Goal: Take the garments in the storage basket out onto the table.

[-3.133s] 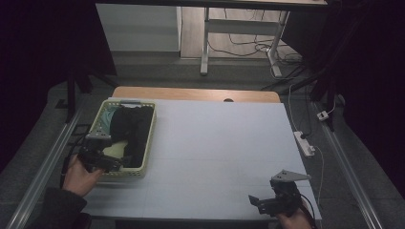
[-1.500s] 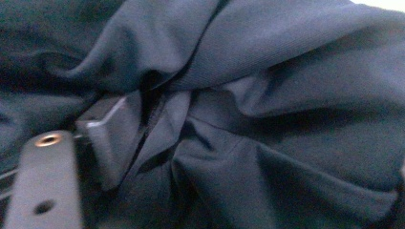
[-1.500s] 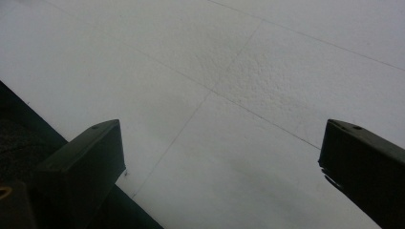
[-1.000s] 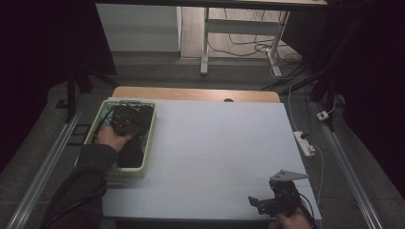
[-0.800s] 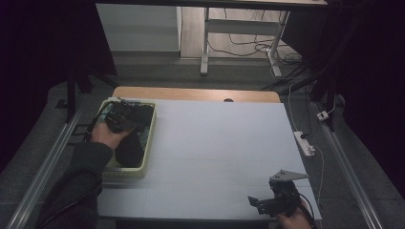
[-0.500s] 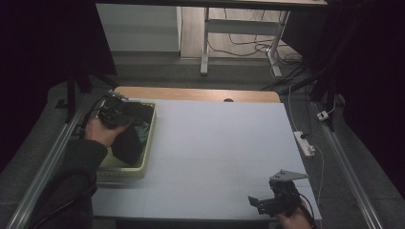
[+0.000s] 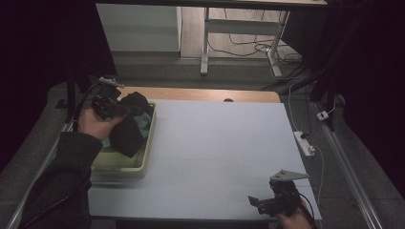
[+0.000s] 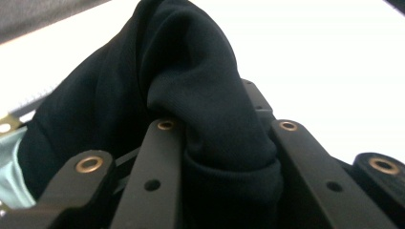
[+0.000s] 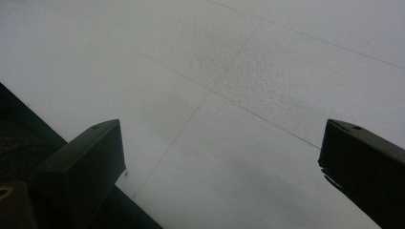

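Left gripper: we see the left gripper [image 7: 125, 108] raised over the far end of the tray, held in the person's left hand [image 7: 94, 123]; in the left gripper view its 2 jaws are closed on a fold of black garment [image 8: 191, 95].
Black garment: we see the black garment [image 7: 129, 129] bunched between the 2 jaws, with a thick rolled edge pinched right at their inner faces and the rest swelling up beyond the tips; in the high view it hangs from the gripper down into the tray.
Tray: we see a pale green tray [image 7: 145, 148] at the left side of the table, with the lower end of the garment reaching inside it and a bit of light blue material [image 7: 141, 123] just beside the cloth.
Right gripper: we see the right gripper [image 7: 258, 204] low at the near right corner of the table [image 7: 215, 143], well apart from the tray; in the right gripper view its 2 jaws stand wide apart with nothing between them, over the bare white surface [image 9: 229, 95] near its edge.
Power strip: we see a white power strip [image 7: 304, 143] lying along the table's right edge.
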A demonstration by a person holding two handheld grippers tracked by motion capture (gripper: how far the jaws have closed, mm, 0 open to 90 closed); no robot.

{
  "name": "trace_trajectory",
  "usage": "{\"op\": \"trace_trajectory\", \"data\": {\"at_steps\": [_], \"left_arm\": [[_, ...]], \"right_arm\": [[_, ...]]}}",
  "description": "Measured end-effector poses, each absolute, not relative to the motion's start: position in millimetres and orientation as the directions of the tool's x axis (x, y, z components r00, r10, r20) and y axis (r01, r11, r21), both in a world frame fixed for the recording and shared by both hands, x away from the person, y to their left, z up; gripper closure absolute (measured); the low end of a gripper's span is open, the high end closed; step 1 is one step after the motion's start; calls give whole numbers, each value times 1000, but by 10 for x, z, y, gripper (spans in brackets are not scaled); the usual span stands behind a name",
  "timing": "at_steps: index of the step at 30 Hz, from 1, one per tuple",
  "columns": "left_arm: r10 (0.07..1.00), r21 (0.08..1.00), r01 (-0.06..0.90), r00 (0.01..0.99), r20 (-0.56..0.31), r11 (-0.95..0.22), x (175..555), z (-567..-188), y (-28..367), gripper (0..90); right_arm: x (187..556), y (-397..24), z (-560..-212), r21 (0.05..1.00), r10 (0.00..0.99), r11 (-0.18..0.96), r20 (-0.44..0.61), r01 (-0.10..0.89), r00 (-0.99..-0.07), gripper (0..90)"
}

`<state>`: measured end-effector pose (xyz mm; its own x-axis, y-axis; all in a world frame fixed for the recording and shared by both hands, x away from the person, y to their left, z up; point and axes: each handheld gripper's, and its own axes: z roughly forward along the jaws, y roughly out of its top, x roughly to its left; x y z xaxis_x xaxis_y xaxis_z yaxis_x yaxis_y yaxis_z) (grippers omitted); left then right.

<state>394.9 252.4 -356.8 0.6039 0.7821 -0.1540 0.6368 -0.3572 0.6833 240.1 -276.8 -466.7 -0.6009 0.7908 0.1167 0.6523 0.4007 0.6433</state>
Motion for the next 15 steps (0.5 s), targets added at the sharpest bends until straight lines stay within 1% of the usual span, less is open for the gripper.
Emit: {"op": "trace_trajectory", "data": {"at_steps": [6,15], "left_arm": [[761,714,608,628,-165,-347,3923,-3365,2495,754],[737,742,570,658,-155,-353,3902,-3103,2406,752]], "right_arm": [[2401,-2771,-4666,643,791,400,117,653,-600,16],[2401,-2770,-4666,643,792,399,118,654,-599,16]]}}
